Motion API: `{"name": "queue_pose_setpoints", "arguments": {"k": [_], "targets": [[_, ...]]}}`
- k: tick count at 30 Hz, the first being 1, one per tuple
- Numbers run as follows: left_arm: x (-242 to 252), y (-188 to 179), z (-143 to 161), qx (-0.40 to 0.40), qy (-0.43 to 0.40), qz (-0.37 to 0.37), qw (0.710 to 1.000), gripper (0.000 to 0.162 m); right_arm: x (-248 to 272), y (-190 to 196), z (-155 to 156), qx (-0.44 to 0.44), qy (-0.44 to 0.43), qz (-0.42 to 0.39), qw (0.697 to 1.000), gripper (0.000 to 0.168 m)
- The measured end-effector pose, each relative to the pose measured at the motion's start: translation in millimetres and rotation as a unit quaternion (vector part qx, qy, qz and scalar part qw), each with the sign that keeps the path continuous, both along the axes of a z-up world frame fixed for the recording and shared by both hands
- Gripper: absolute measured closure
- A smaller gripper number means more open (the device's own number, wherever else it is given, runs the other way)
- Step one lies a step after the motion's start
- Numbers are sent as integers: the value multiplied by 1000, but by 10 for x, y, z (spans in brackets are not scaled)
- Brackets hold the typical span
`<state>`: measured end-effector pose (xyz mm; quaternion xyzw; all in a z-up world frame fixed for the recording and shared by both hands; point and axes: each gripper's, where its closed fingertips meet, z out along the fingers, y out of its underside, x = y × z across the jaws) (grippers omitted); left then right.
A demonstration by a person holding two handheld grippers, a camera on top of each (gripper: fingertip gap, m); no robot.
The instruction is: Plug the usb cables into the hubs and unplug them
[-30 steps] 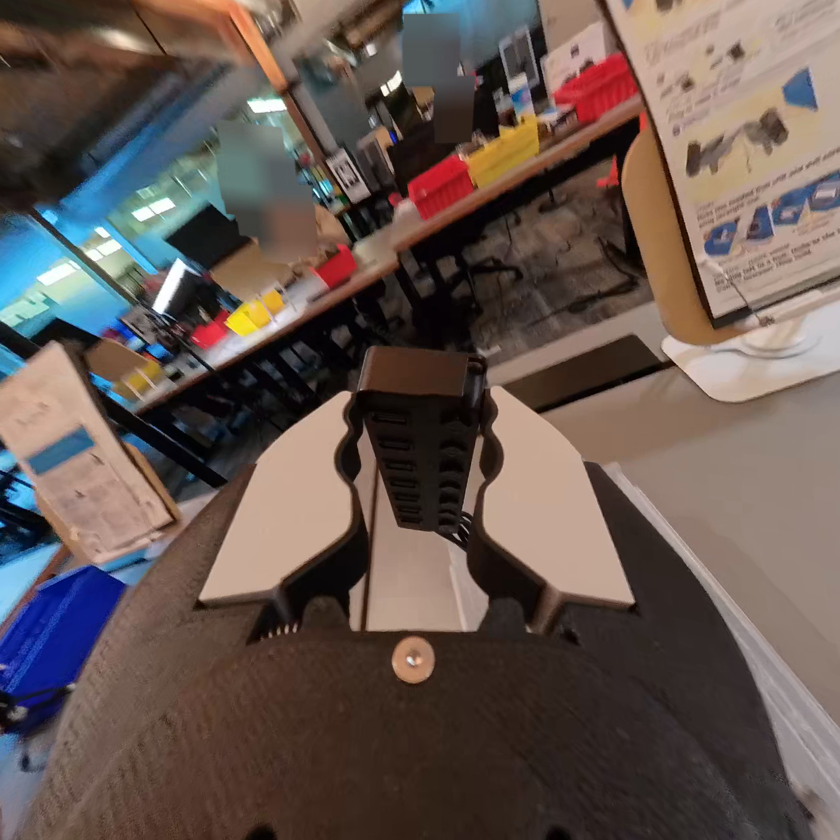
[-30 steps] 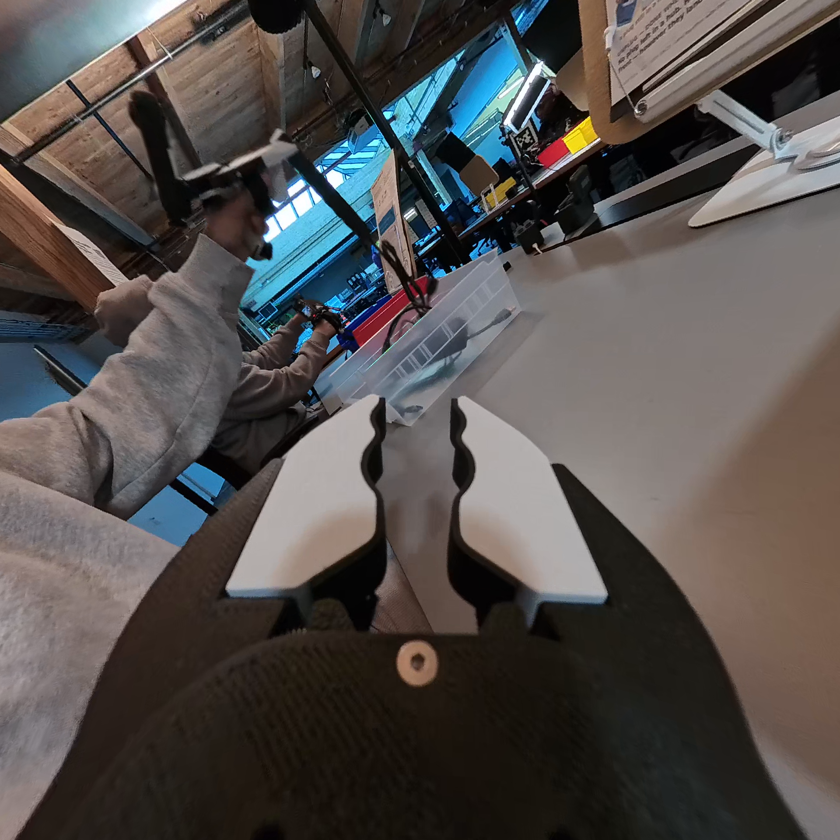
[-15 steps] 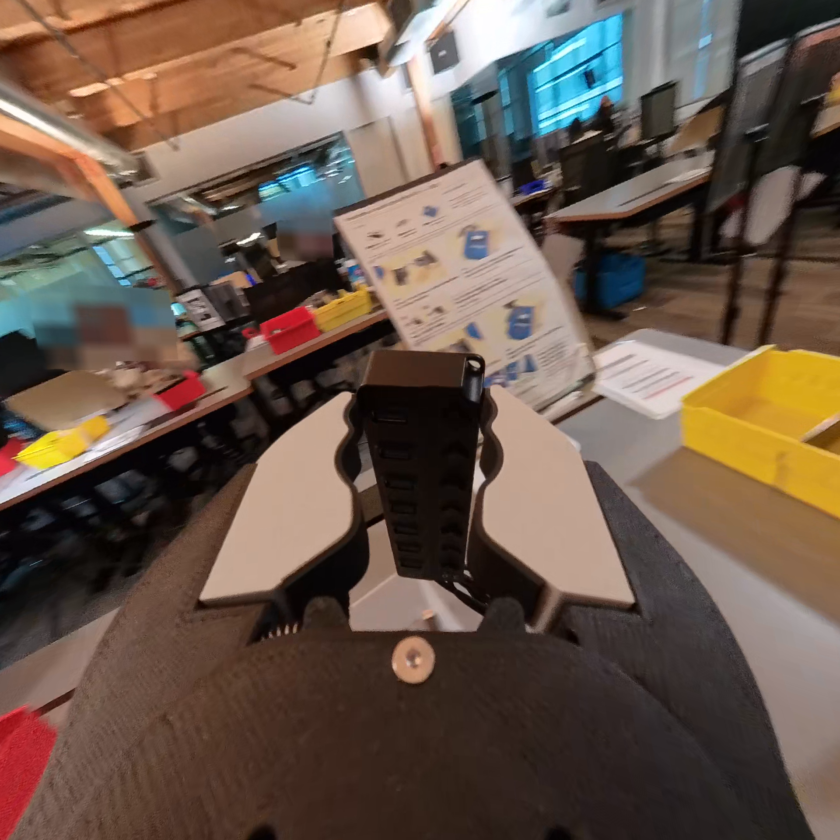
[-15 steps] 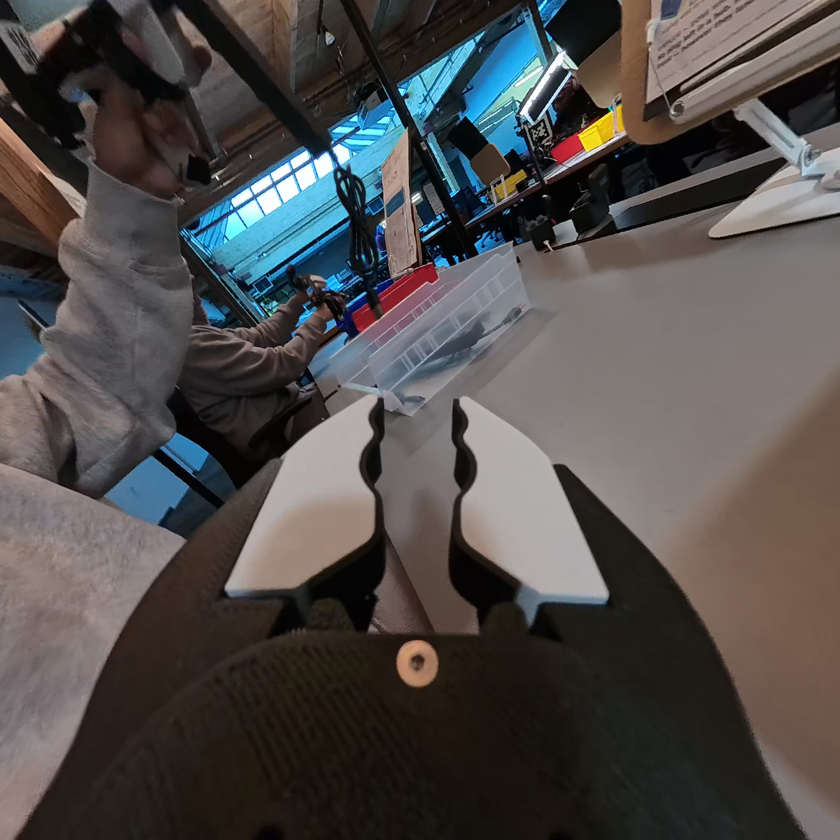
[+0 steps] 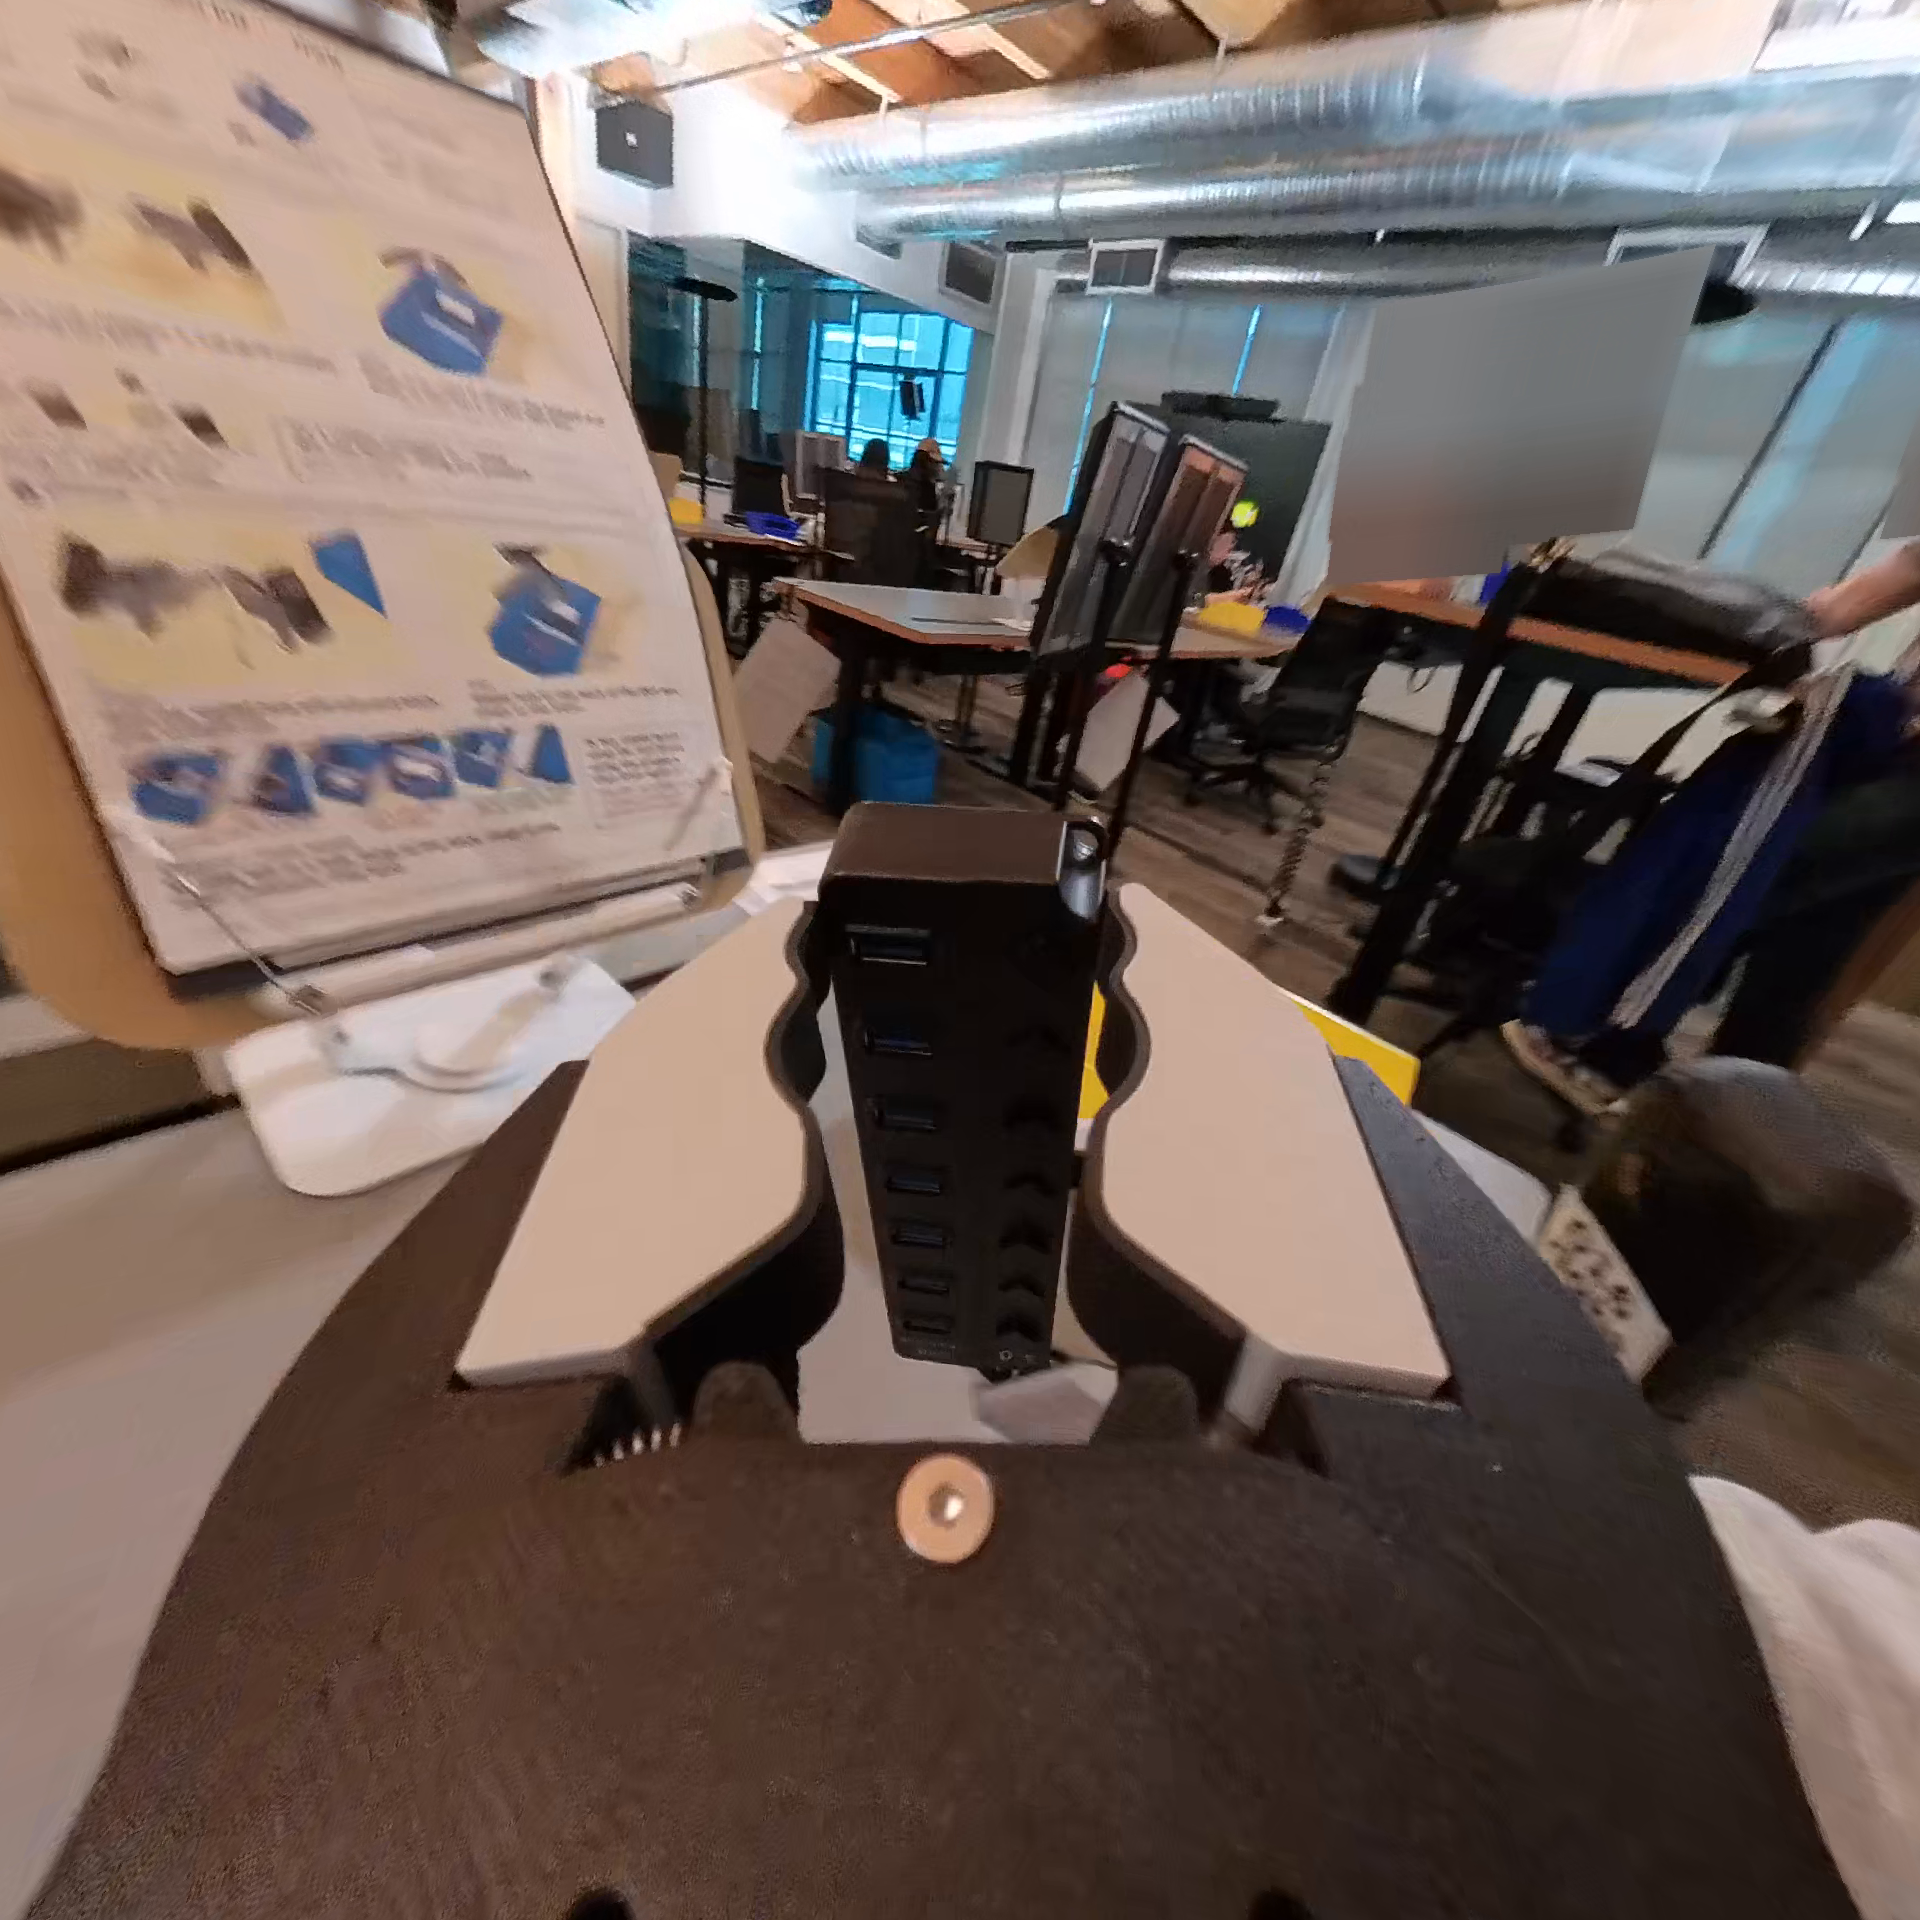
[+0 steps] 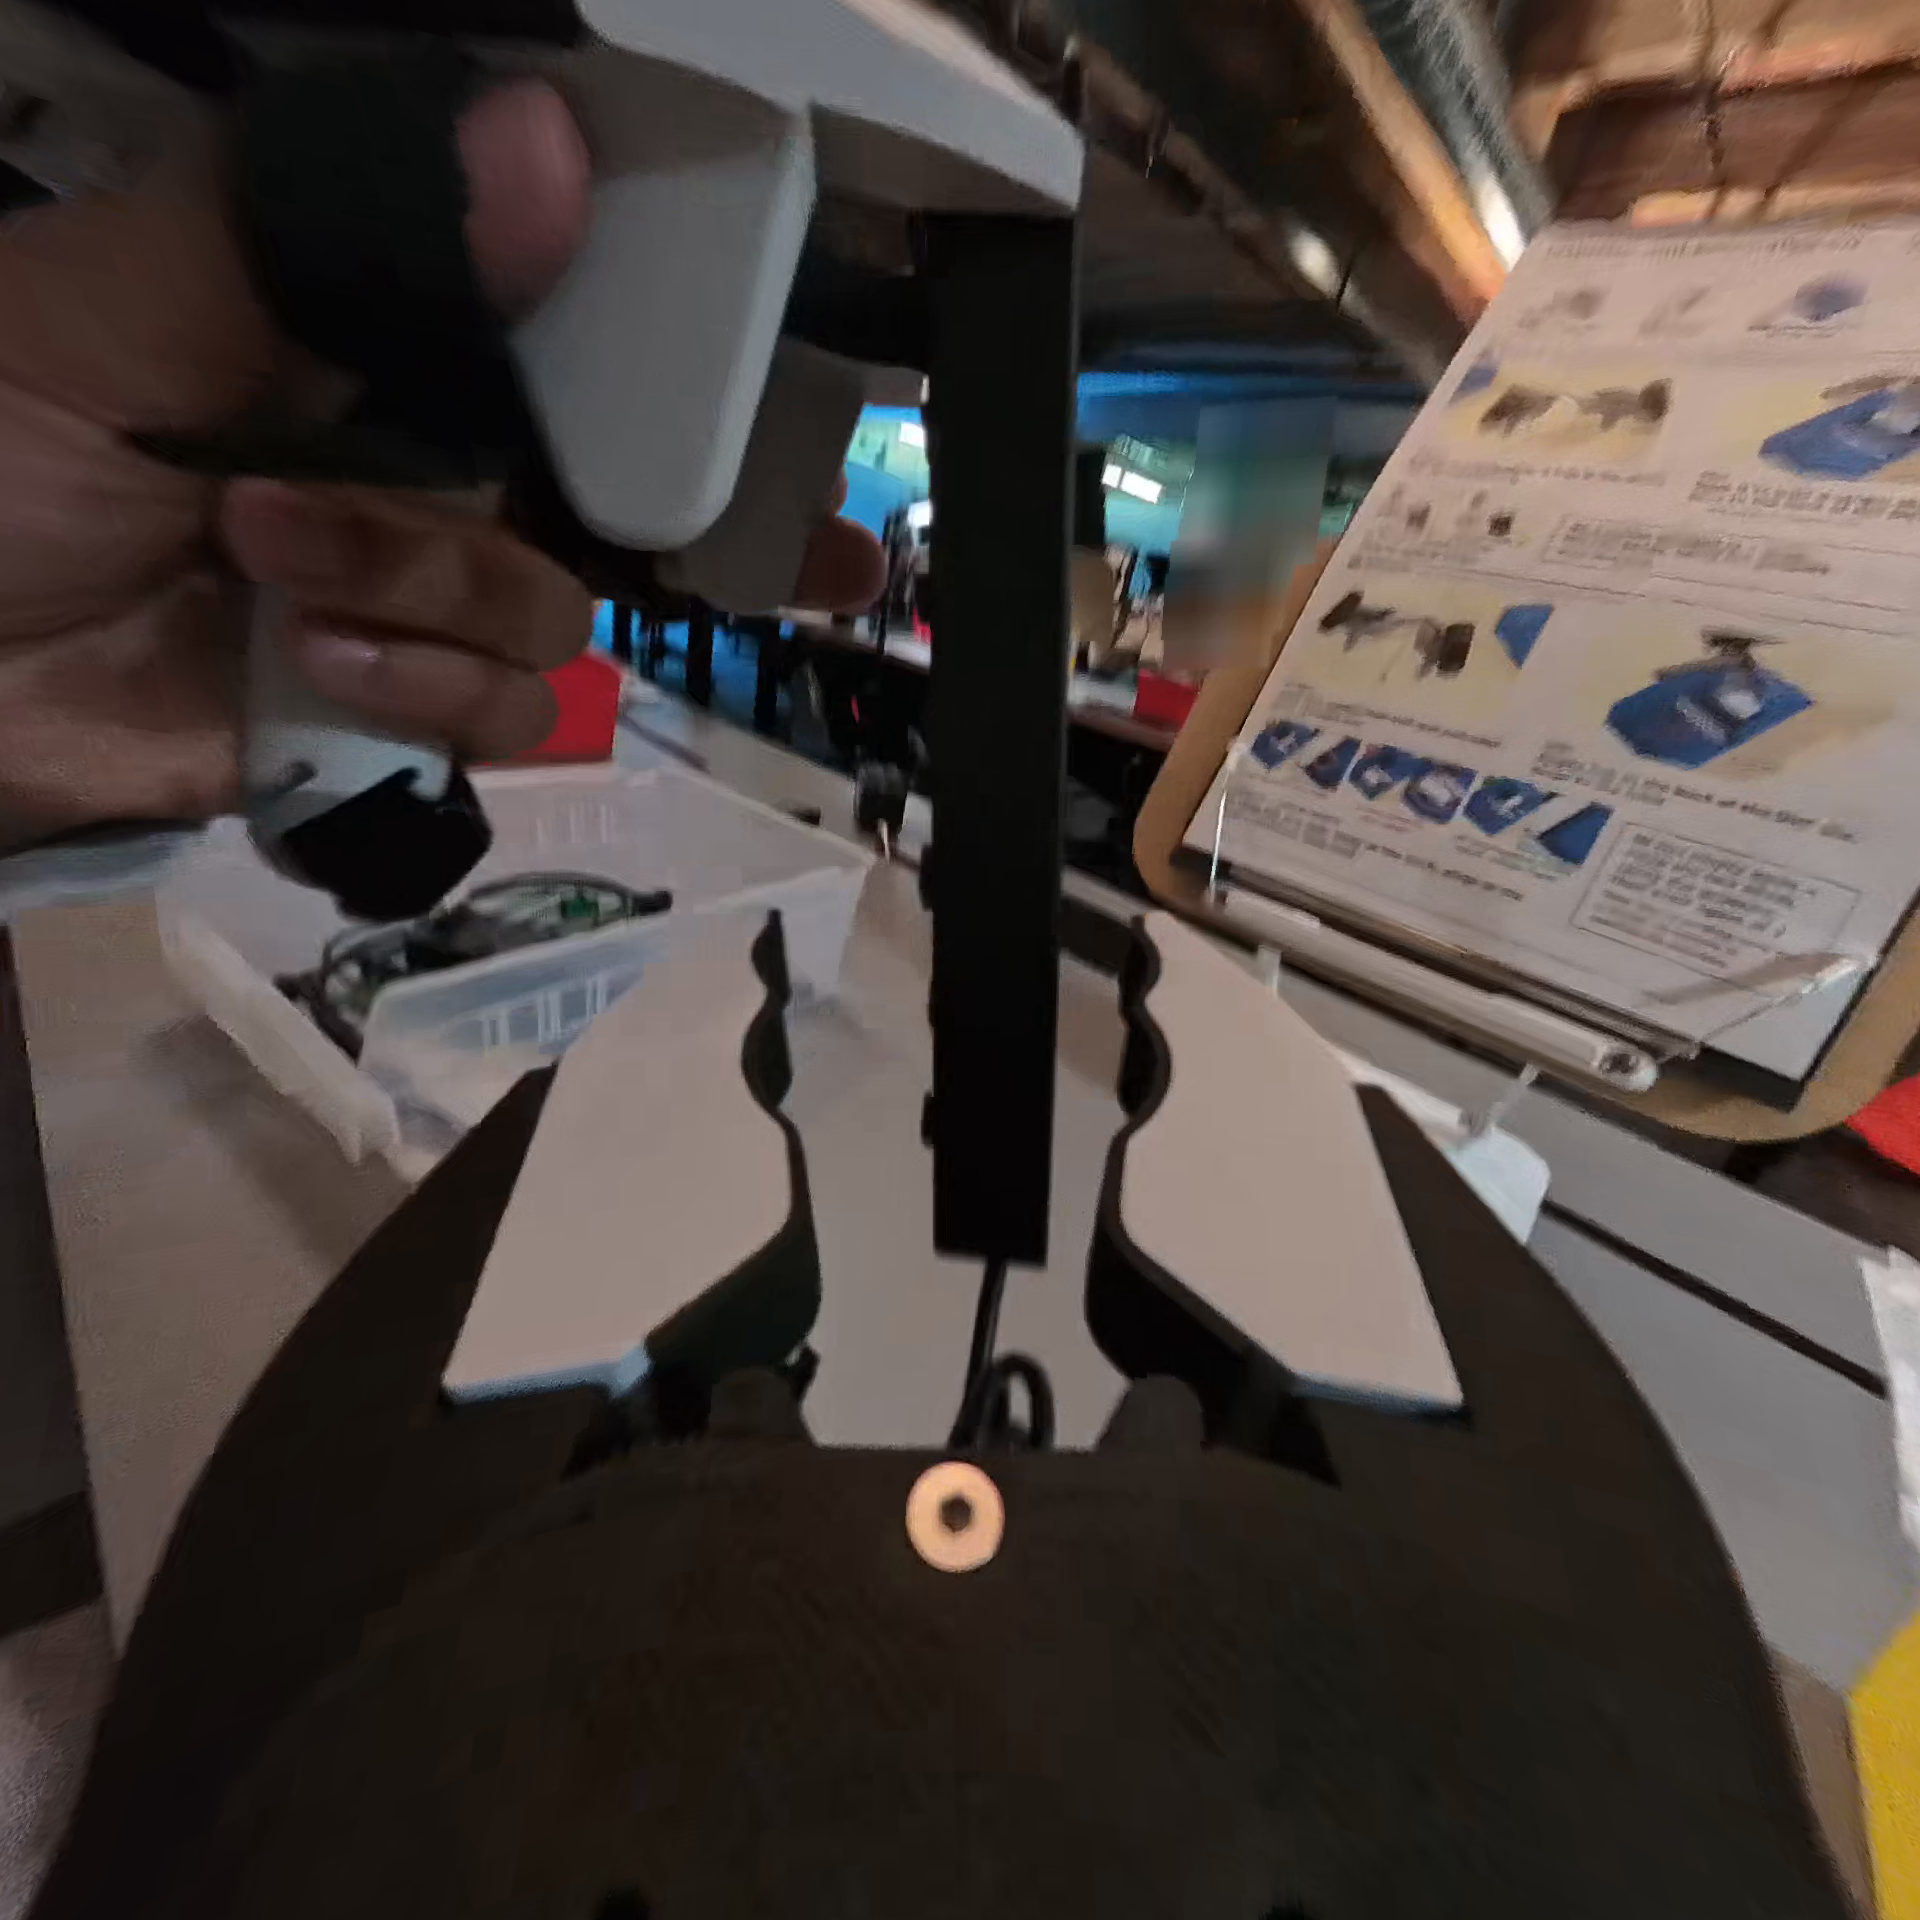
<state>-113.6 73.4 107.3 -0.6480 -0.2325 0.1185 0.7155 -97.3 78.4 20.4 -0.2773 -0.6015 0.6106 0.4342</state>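
Observation:
My left gripper (image 5: 961, 914) is shut on a black USB hub (image 5: 961, 1091); both pads press its sides. The hub's face shows a row of several blue ports and points toward my camera. In the right wrist view the same hub (image 6: 997, 727) hangs upright from the left gripper's white finger (image 6: 904, 114), with a hand (image 6: 208, 499) around that gripper. A thin black cable (image 6: 987, 1340) dangles from the hub's lower end. My right gripper (image 6: 956, 925) is open wide. The hub stands between its fingers with a gap on each side, and no pad touches it.
An instruction board (image 5: 312, 499) on a white stand (image 5: 416, 1060) is at the left, and it shows at the right in the right wrist view (image 6: 1621, 644). A clear bin (image 6: 582, 935) holds cables. A yellow bin (image 5: 1351, 1049) lies behind my left fingers. The grey table (image 6: 208, 1247) lies below. The gap from one gripper's tips to the other's is roughly 9 cm.
My left gripper has swung to the right with the hub still in it. My right gripper has opened wider and turned toward the hub, which now hangs between its fingers.

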Motion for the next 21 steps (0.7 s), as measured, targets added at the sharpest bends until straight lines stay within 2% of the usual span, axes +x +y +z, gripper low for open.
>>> {"name": "queue_pose_setpoints", "arguments": {"k": [1,2,6,7,8,9,10,12,15,19,21], "targets": [[15,43,-96,11,-18,-7,1000,109,-48,8,-99,15,-24,1,1000,123],[18,75,-195,17,-35,-11,999,110,-71,47,-199,28,-47,-1,999,141],[7,102,-458,34,-59,-42,997,111,-71,170,-462,48,-87,8,995,143],[0,82,-475,50,-59,-47,996,96,-59,173,-500,39,-102,20,994,144],[-40,42,-511,63,-56,-37,996,66,-48,178,-522,19,-120,34,992,143],[-87,-2,-595,60,-53,-25,996,49,-38,185,-524,-10,-137,52,989,144],[-109,-39,-701,56,-51,-25,997,43,-22,186,-511,-45,-153,78,984,143],[-63,-72,-959,70,-66,-62,993,46,30,168,-473,-122,-187,145,964,143],[179,-16,-1399,112,-152,-185,964,61,106,168,-431,-237,-228,246,912,144],[292,117,-1791,155,-243,-239,927,79,1,418,-456,-389,-237,258,852,144],[444,231,-1865,140,-261,-284,912,84,-36,488,-528,-418,-238,249,841,144]]}}
